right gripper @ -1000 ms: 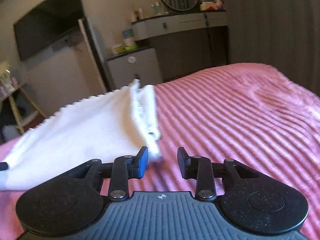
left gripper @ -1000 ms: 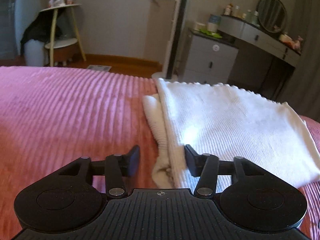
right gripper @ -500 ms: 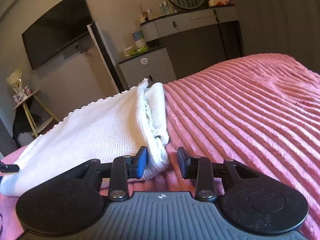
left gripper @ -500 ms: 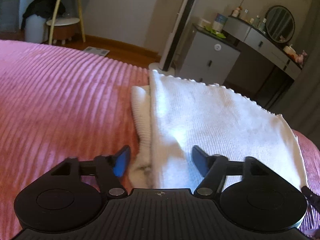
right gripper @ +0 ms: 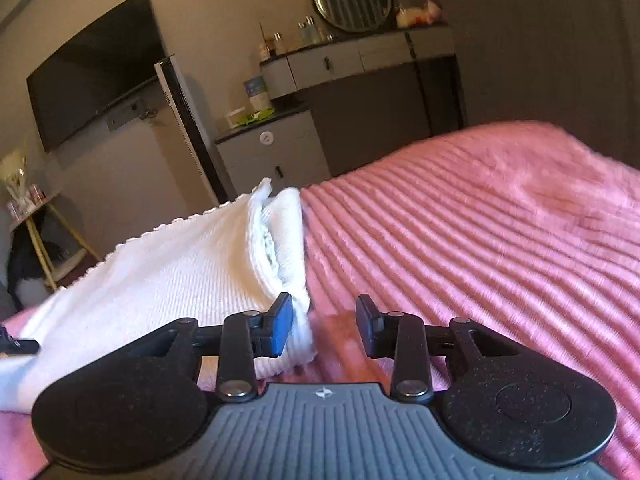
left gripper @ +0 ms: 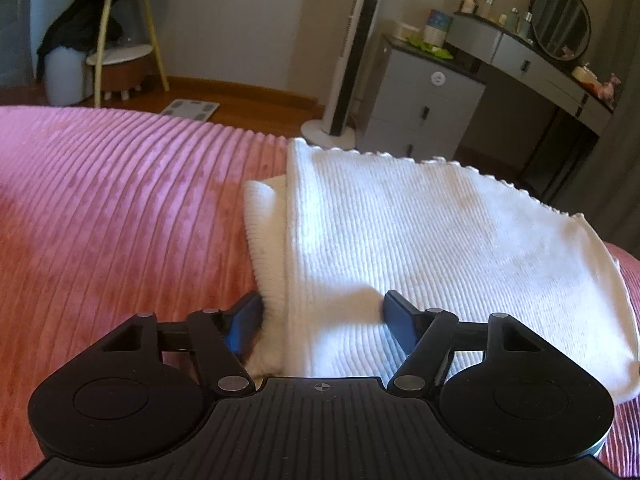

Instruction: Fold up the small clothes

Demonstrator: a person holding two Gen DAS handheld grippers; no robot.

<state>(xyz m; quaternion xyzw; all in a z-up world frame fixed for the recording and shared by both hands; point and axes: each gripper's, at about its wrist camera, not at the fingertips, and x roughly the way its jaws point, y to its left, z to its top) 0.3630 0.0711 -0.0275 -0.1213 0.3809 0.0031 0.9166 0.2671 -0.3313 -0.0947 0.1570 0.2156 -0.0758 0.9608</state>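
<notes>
A white knit garment (left gripper: pixel 420 240) lies partly folded on the pink bed (left gripper: pixel 120 208). The left hand-held gripper (left gripper: pixel 320 320) straddles its near left edge, fingers apart — the right hand-held gripper (right gripper: pixel 322 322), also apart, sits at its opposite edge — likely positioned for the next fold.

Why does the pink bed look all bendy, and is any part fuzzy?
Left wrist view: the fisheye lens curves the pink bedspread, and a bright sun patch glares on the white cloth. Right wrist view: the bedspread's far edge is smeared, the tongs look sharp.
</notes>
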